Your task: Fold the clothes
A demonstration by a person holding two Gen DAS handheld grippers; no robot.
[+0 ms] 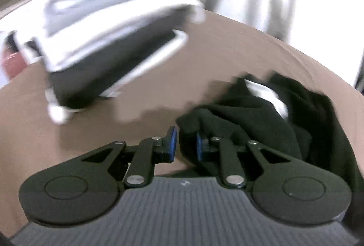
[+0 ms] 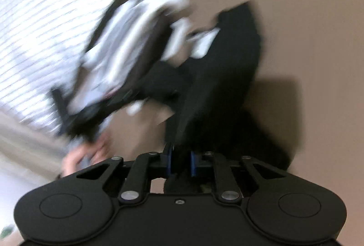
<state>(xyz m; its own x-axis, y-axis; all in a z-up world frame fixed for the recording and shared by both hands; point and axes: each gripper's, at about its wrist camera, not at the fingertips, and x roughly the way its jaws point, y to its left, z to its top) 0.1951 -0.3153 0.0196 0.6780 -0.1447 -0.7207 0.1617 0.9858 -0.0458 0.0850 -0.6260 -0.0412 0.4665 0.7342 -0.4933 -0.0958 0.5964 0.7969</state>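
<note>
**A:** So where is the black garment [image 1: 261, 118] being kept right now? Both views are being smeared by blur.

**B:** It's being held at two spots. The left gripper [image 1: 186, 143] is being clamped on a bunched edge of it, with the blue pads [image 1: 172, 143] pinching a fold, and the rest is being trailed ahead and to the right of that claw over the tan tabletop [image 1: 227, 52]. The right gripper [image 2: 180, 163] is being clenched on another edge, with cloth being stretched straight ahead of its jaws, so the long axis is being run away from that claw.

**A:** Which hand is being counted as nearer the bulk?

**B:** Judging by the views, the left one; most of the heap is being piled just beside it. A white label or lining [image 1: 268, 96] is being shown inside.

**A:** Material?

**B:** Soft, matte, fleecy-looking, floppy, so sagging is being expected between the grips. Beyond the garment, a folded stack [image 1: 109, 25] of pale grey and dark pieces is being left on the table, apart from it.
</note>
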